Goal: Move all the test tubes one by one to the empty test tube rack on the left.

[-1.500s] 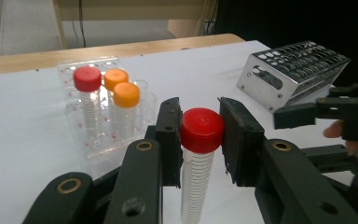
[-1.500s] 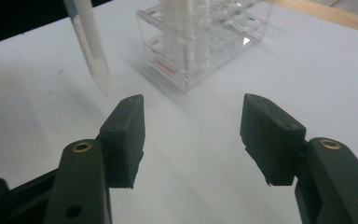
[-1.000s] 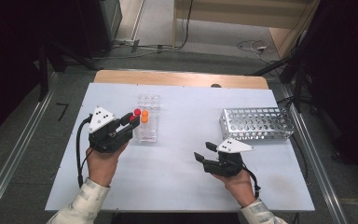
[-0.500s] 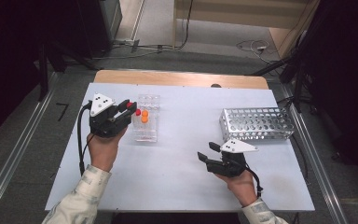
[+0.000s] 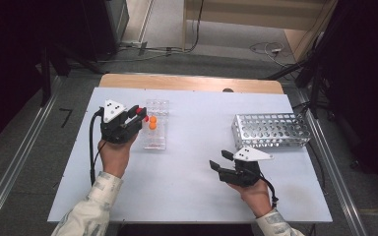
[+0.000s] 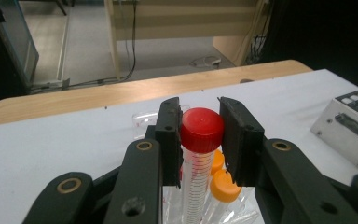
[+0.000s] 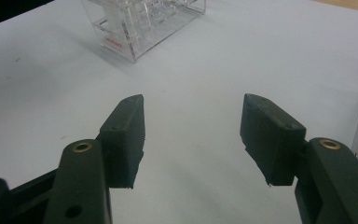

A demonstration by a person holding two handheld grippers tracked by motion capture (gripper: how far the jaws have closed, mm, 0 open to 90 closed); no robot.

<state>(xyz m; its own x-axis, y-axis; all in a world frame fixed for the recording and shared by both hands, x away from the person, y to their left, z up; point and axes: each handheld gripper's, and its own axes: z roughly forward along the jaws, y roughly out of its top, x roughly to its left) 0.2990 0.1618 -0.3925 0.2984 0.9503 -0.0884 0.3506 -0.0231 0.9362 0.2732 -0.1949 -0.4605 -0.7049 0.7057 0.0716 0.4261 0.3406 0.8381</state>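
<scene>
White counter (image 5: 187,147) spans mid-frame in the high view. Perforated metal tube rack (image 5: 270,130) sits at right; clear plastic rack (image 5: 156,125), left of centre, holds two orange-capped tubes (image 5: 152,122). Left claw (image 6: 200,137), at the clear rack, grips the red-capped tube (image 6: 200,140) just below its cap. Right claw (image 7: 191,135), lower right, is spread wide over bare counter, holding nothing.

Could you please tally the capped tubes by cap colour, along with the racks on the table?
Red-capped tube: 1
Orange-capped tubes: 2
Clear plastic rack: 1
Metal rack: 1
Total: 5
</scene>
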